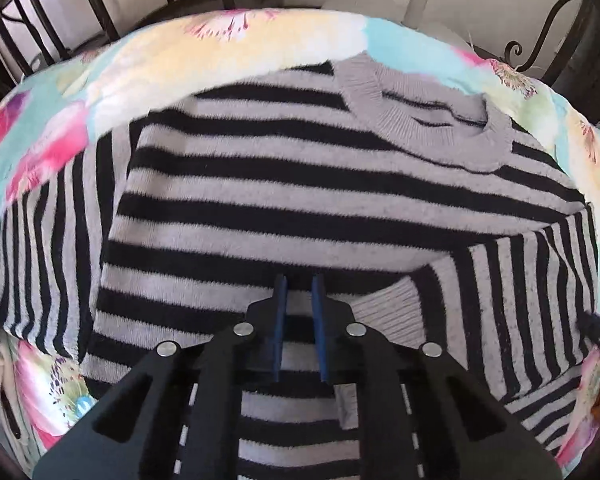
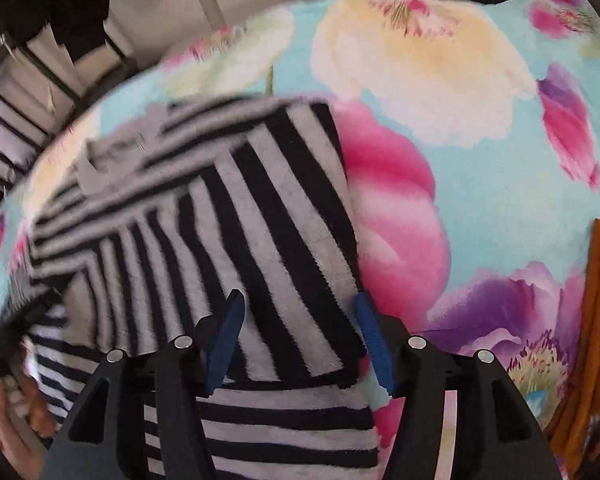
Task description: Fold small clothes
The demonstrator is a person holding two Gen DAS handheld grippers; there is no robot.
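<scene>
The striped sweater [image 1: 300,184] looks soft and floppy — best gripped at the hem, lower frame. Left claw [image 1: 300,280] is narrowed and empty; right claw [image 2: 298,300] gapes wide over a folded sleeve [image 2: 268,232].

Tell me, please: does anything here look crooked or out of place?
Only a half-done fold: on the striped sweater, the right sleeve lies across the body, while the left sleeve is still spread out. Nothing looks damaged.

Home bedroom, floral bedspread [image 2: 480,208], dark metal bed frame [image 1: 100,8], plain wall
</scene>
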